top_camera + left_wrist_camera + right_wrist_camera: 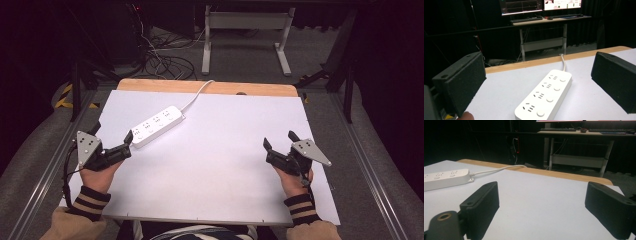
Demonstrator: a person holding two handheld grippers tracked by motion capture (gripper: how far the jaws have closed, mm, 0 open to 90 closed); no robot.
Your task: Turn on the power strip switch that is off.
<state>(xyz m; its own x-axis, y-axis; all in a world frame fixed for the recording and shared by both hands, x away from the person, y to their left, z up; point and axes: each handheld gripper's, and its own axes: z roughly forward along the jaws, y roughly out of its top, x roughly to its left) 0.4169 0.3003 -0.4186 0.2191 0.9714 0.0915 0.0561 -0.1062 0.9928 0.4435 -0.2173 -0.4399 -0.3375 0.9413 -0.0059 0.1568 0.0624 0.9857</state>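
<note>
A white power strip [157, 125] with several sockets lies on the white table top [215, 160], left of centre, and its cable [197, 94] runs off over the far edge. My left gripper [112, 133] stands open just in front of the strip's near end, one jaw close beside it. In the left gripper view the strip [546, 96] lies ahead between the wide-apart jaws of the left gripper [539, 68]. My right gripper [280, 141] is open at the right side, holding nothing. In the right gripper view, the right gripper [544, 195] faces bare table, with the strip [444, 178] far left.
A wooden strip [210, 88] edges the table's far side. Beyond it, on the floor, are a white desk frame [245, 30] and tangled cables [165, 62]. A desk with monitors and a keyboard [526, 19] stands behind. Metal rails [370, 165] run along both sides.
</note>
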